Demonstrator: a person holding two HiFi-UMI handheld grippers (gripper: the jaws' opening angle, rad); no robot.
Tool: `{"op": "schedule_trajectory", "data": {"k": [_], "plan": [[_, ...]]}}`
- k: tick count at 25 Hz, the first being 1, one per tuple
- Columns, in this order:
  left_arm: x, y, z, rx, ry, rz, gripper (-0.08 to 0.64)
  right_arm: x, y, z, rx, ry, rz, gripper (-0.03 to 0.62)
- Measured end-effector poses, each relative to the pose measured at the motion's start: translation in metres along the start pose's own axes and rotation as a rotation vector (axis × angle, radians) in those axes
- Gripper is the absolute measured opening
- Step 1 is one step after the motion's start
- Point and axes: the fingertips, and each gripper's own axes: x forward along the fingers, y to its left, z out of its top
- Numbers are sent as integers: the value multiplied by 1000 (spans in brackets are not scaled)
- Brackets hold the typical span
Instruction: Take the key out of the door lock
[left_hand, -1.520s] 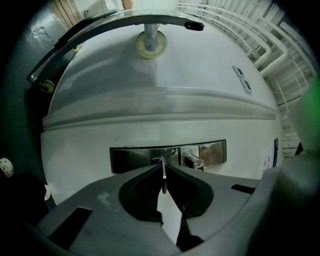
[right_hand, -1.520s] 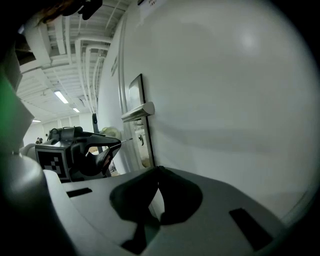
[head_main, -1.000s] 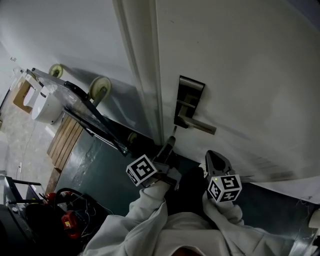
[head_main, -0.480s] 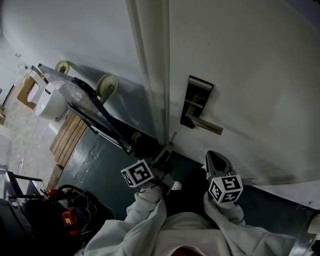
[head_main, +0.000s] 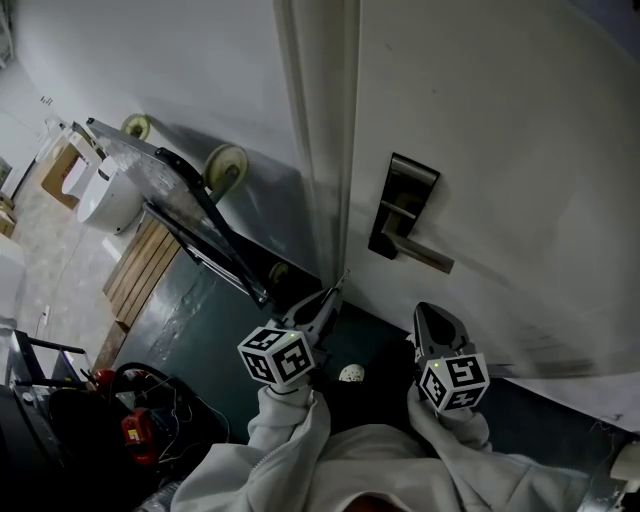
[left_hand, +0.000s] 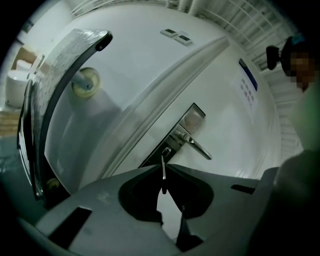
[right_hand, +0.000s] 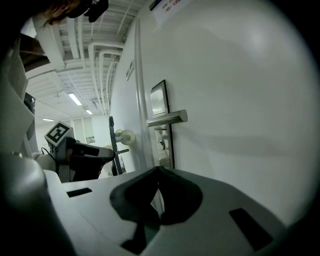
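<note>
Now, far left: a wheeled trolley (head_main: 190, 215) leans against the wall beside the door (head_main: 520, 150). It plays no part in the task.

Left gripper (head_main: 330, 297): the jaws are closed on the key (left_hand: 163, 172). The thin metal blade stands up from between the fingertips and is pinched low on its length. Compared with a second ago, this gripper sits further from the door lock (head_main: 403, 205), out to the lock's lower left. Its marker cube shows a different face, so the wrist has rolled. The gap between key tip and lock plate has widened across the three head views.

A small pale object (head_main: 350, 373) shows just below the left gripper. I cannot tell whether it hangs from the key or lies on the floor.

Centre: the lock plate and lever handle (head_main: 425, 260) are untouched. In the right gripper view the keyhole (right_hand: 161, 144) under the lever looks bare, with nothing protruding.

Right gripper (head_main: 438, 322): the jaws are together with nothing between them. It hangs below the lever, apart from the door, and is not engaged.

Judgement: the key is out of the cylinder and travelling with the left gripper, so the extraction itself appears done. What is left is carrying the key clear without losing the pinch. The grip is on a thin blade, so twisting could let it slip.
</note>
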Motion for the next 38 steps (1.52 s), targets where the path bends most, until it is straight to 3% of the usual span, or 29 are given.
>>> {"op": "schedule_trajectory", "data": {"k": [9,16,27,38], "plan": [[-7,-9,8,328,-19,62,26,-6,-1,16,2,-53,8,52],[-13,-17,15,536,-17,86,26,-10,-3,26,-27,-75,18,52],[-2,-27,14,566,-26,11,26,-11,-8,28,-49,-76,41,52],[9,-30,7,558,6,-5,26,-12,-11,27,-35,-60,46,51]]}}
